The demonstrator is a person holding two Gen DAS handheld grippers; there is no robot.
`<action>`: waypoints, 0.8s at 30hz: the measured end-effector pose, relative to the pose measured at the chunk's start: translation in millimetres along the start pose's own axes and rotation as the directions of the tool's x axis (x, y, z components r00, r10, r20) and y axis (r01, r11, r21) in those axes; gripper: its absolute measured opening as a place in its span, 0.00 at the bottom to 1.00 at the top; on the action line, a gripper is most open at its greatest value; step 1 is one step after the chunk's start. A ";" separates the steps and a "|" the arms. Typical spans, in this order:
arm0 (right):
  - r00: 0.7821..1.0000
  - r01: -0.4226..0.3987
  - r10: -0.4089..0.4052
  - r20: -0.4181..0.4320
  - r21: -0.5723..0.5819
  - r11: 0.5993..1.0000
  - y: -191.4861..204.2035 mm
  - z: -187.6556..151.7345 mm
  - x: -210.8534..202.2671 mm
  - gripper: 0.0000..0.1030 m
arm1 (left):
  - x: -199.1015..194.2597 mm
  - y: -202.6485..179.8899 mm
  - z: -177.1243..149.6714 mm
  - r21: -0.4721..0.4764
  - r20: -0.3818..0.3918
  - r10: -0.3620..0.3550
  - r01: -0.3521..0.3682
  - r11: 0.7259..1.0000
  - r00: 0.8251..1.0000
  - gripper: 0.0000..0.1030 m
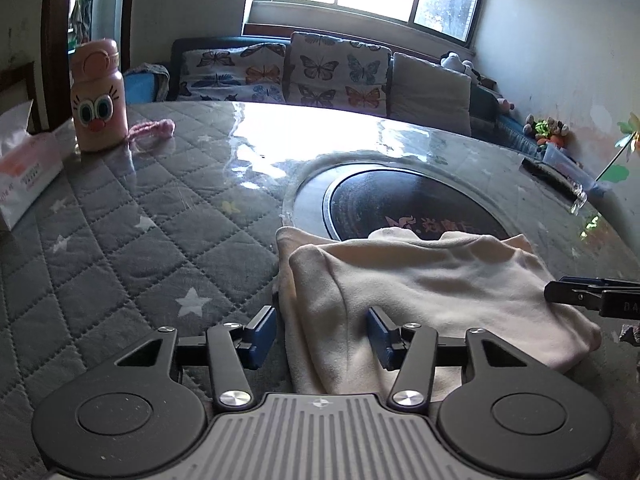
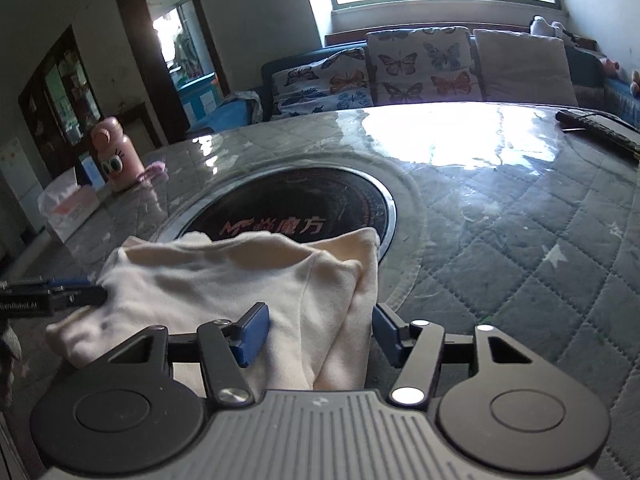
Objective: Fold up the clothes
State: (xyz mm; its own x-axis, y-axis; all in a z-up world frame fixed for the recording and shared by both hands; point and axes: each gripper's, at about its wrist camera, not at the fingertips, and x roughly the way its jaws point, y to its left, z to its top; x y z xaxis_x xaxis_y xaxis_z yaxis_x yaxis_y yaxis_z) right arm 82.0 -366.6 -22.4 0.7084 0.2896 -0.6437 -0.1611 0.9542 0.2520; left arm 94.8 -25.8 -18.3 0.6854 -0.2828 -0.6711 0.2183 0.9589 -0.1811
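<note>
A cream garment lies folded in a thick bundle on the round table, over the near rim of the dark hotplate. My left gripper is open, its blue pads straddling the garment's left near edge. My right gripper is open too, its pads straddling the garment's right near fold. Each gripper shows from the side in the other's view: the right one at the garment's right edge, the left one at its left edge.
A pink cartoon bottle and a pink knitted item stand far left, with a tissue pack at the left edge. A dark flat object lies far right. A sofa with butterfly cushions is behind the quilted tabletop.
</note>
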 end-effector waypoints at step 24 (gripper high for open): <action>0.999 0.038 -0.039 0.005 0.075 0.996 -11.0 6.5 20.5 0.25 | 5.4 -0.9 -0.3 0.011 -0.034 -0.050 0.051 0.999 0.998 0.47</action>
State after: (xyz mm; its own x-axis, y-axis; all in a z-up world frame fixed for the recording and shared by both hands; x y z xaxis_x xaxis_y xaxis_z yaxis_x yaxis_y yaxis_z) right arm 102.7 -371.6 -33.6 0.7177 0.2522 -0.6491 -0.0821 0.9562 0.2808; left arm 98.1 -28.3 -22.0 0.6497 -0.3295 -0.6850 0.2604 0.9431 -0.2068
